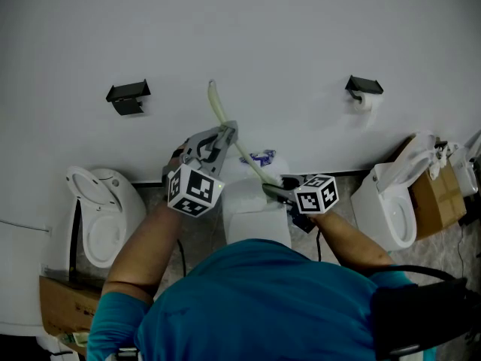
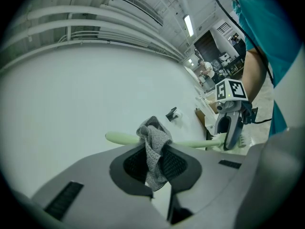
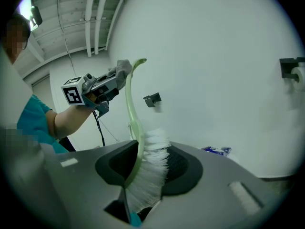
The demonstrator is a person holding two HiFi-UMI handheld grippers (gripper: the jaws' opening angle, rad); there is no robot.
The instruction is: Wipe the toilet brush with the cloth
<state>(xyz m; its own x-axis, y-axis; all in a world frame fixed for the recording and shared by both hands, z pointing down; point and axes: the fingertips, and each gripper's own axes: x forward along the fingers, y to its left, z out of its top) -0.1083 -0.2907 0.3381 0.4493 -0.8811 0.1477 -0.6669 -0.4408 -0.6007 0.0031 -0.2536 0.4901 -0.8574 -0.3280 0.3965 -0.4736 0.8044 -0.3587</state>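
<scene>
Cloth (image 2: 152, 140) meets brush near the handle's far end. Our left gripper (image 1: 227, 131) is pinched tight on the grey knitted cloth. Its bunched top lies against the pale green handle (image 2: 193, 143) of the toilet brush (image 1: 252, 164), with only a short stub of handle showing past it. Our right gripper (image 3: 143, 159) is clamped on the other end, its jaws squeezing the white bristles (image 3: 155, 171) and the root of the handle. We hold the brush in the air before the white wall (image 1: 316, 28). Its long axis runs from the right jaws up and away to the left ones, so nearly the whole handle lies between the two. We judge the next stroke belongs to the left hand: draw the cloth down the handle toward the bristles while the right holds the brush steady.
</scene>
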